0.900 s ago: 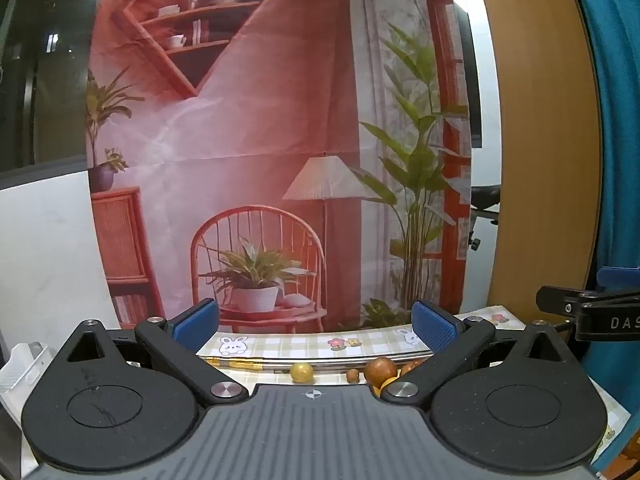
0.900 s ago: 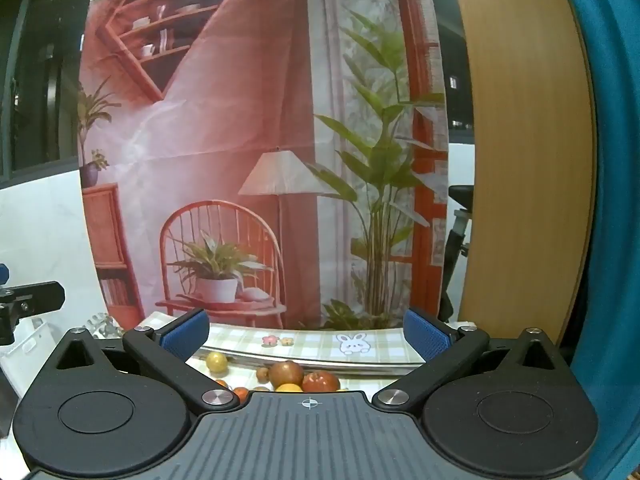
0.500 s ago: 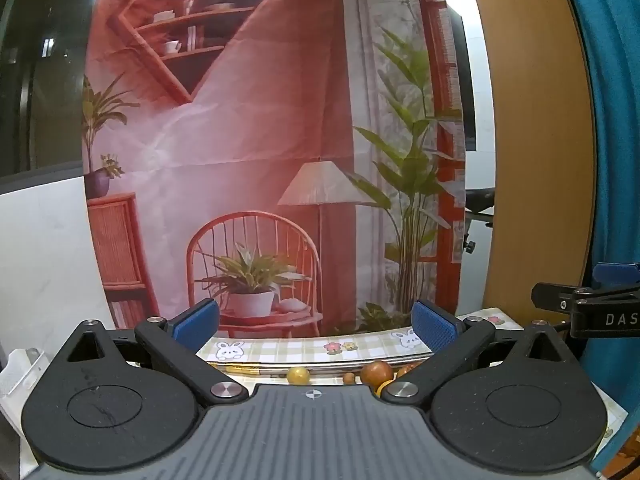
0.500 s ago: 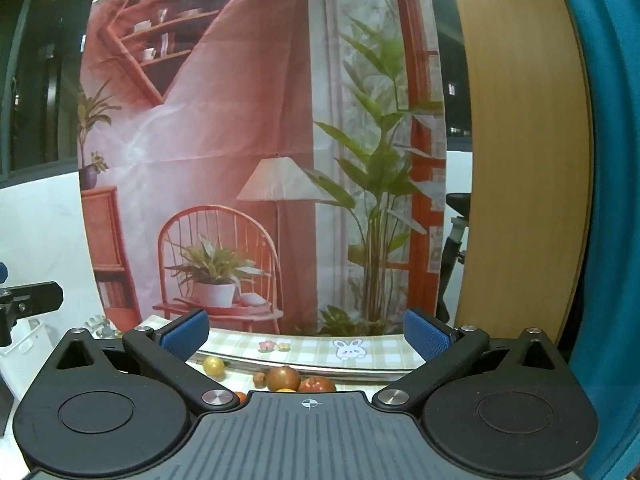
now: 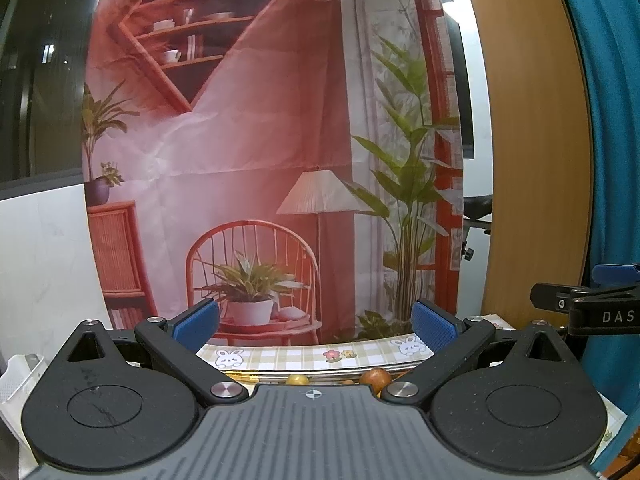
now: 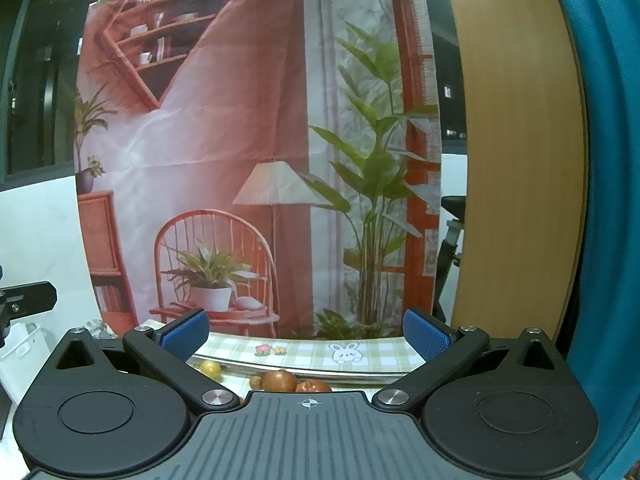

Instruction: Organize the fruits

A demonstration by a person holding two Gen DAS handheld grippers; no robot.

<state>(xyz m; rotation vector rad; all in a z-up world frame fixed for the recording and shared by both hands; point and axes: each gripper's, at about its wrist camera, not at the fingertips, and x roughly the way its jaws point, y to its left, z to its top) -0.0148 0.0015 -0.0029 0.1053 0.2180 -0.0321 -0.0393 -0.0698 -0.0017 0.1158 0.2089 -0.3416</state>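
Ahead in the left wrist view, the left gripper (image 5: 316, 322) gapes wide and empty, fruits (image 5: 374, 377) low on the checked desk (image 5: 304, 357) just past it. Right wrist view: right gripper (image 6: 306, 333) equally spread, holding nothing, same fruits (image 6: 279, 380) clustered below between its fingers.

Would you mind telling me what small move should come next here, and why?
Probably tilt the right gripper down toward the fruits. Both it and the left gripper stand open and empty, aimed mostly at the backdrop, with the fruits barely showing above the gripper body on the checked tablecloth.
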